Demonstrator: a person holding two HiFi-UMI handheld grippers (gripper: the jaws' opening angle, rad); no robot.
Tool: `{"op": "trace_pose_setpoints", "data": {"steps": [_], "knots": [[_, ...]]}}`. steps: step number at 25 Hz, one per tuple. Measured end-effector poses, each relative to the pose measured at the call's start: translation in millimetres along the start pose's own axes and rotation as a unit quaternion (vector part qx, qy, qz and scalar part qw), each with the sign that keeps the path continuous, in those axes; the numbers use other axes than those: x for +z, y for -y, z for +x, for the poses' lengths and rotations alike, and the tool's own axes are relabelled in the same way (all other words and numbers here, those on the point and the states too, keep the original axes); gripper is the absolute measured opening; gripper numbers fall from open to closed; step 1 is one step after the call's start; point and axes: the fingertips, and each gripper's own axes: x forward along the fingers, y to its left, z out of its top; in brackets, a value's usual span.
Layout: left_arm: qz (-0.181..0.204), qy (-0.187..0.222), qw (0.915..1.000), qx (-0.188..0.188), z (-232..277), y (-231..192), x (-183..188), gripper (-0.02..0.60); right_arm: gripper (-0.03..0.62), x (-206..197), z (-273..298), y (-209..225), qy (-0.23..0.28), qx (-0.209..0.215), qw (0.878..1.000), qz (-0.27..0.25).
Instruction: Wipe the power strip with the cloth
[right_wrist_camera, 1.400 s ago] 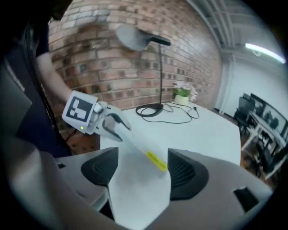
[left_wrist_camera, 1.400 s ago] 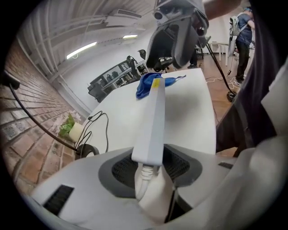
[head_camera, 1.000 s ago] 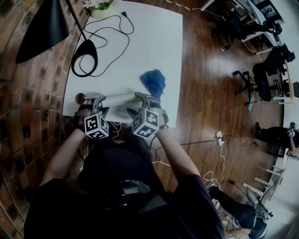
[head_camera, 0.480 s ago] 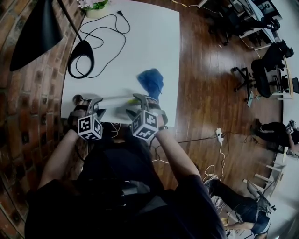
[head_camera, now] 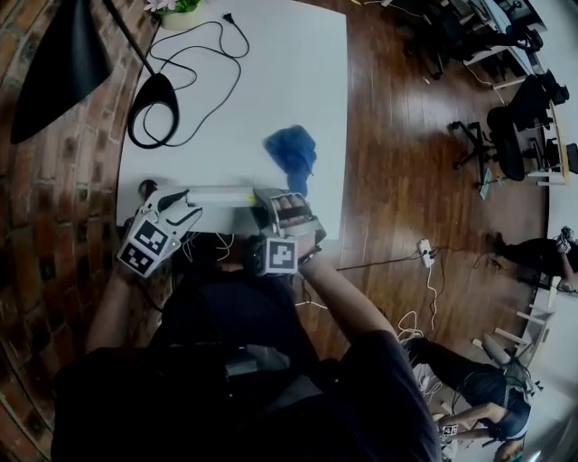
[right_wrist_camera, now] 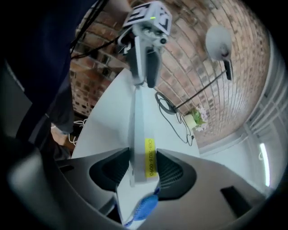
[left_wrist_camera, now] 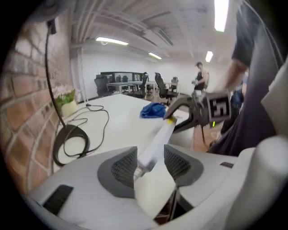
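The white power strip [head_camera: 221, 194] spans between my two grippers at the table's near edge. In the left gripper view the power strip [left_wrist_camera: 157, 143] has its end between the pads of my left gripper [left_wrist_camera: 150, 164], which grips it though its jaws have just been opening slightly. The strip's other end, with a yellow label [right_wrist_camera: 150, 157], sits in my right gripper [right_wrist_camera: 143, 173], whose jaws have just been closing onto it. The blue cloth [head_camera: 291, 149] lies crumpled on the table beyond the right gripper [head_camera: 271, 206], untouched. The left gripper [head_camera: 181, 206] is at the strip's left end.
A black lamp base [head_camera: 155, 97] and a looping black cable [head_camera: 194, 63] lie at the far left of the white table [head_camera: 271, 81]. A flower pot [head_camera: 176, 11] stands at the far corner. A brick wall runs along the left; wooden floor lies to the right.
The left gripper has rolled and swung out to the left, lifting its end of the strip. The right gripper has rolled and closed on the strip's labelled end.
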Motion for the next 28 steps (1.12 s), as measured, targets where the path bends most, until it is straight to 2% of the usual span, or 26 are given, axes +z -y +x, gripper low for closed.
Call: {"op": "trace_pose_setpoints", "data": {"steps": [2,3,4,7,11,15,16,18,21,23,25,28], "knots": [[-0.080,0.034,0.9956,-0.033,-2.3,2.9,16.9,0.210,0.193,0.1,-2.6,-3.5,-0.001,-0.017,0.999,-0.028],[-0.098,0.034,0.9939,-0.039,1.8,4.3,20.0,0.190,0.192,0.6,-3.6,-5.6,0.000,-0.021,0.999,-0.035],[-0.098,0.022,0.9943,-0.035,7.9,4.7,18.2,0.164,0.189,1.8,-4.6,-7.8,0.004,-0.023,0.999,-0.039],[-0.063,-0.015,0.9979,0.005,17.9,3.4,8.0,-0.004,0.186,6.0,-7.2,-11.0,0.015,-0.037,0.998,-0.049],[-0.038,-0.023,0.9989,0.013,16.2,8.9,12.8,-0.008,0.183,5.7,-7.2,-10.2,0.014,-0.052,0.998,-0.035],[-0.005,-0.052,0.9986,0.004,13.9,21.3,1.5,-0.008,0.184,5.8,-4.5,-18.1,0.008,-0.042,0.999,-0.014],[0.005,-0.057,0.9984,0.003,13.4,24.8,-2.4,-0.008,0.148,5.9,-4.1,-22.0,0.005,-0.035,0.999,-0.010],[0.022,-0.055,0.9982,0.013,12.8,28.0,-4.4,-0.006,0.146,5.3,-4.2,-29.5,-0.003,-0.017,1.000,-0.001],[0.022,-0.065,0.9976,0.010,12.0,27.5,-4.2,-0.006,0.168,3.2,-3.2,-33.0,-0.007,0.007,1.000,0.026],[0.017,-0.087,0.9960,-0.010,13.3,34.4,-13.6,-0.006,0.217,1.3,-6.2,-39.2,0.003,0.027,0.999,0.046],[0.025,-0.114,0.9929,-0.020,17.2,44.0,-30.8,-0.008,0.256,9.7,-17.9,-44.7,0.035,0.062,0.993,0.089],[0.022,-0.113,0.9933,-0.007,19.7,43.3,-37.8,0.007,0.256,20.0,-35.1,-47.3,0.064,0.099,0.980,0.159]]}}
